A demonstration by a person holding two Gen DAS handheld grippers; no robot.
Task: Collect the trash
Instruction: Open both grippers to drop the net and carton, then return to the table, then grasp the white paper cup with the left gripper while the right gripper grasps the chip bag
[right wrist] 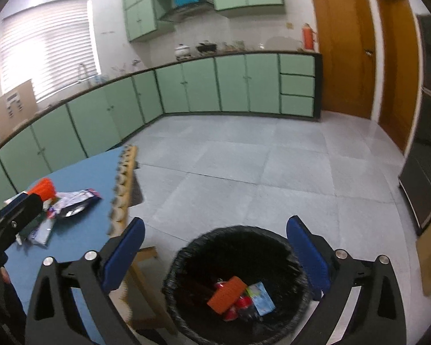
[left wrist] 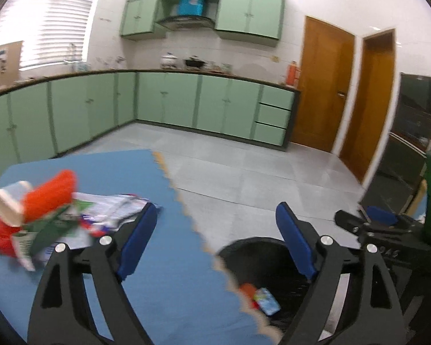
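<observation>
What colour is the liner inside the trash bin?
Black. The trash bin has a black bag lining, clearest in the right wrist view.

Kitchen: green cabinets [left wrist: 186,106], range hood [left wrist: 184,21]

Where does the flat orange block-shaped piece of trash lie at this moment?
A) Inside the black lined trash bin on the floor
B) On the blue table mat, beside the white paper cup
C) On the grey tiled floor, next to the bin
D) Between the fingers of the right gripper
A: the right wrist view shows the flat orange block resting among other litter inside the black lined trash bin, under the empty, open right gripper.
</observation>
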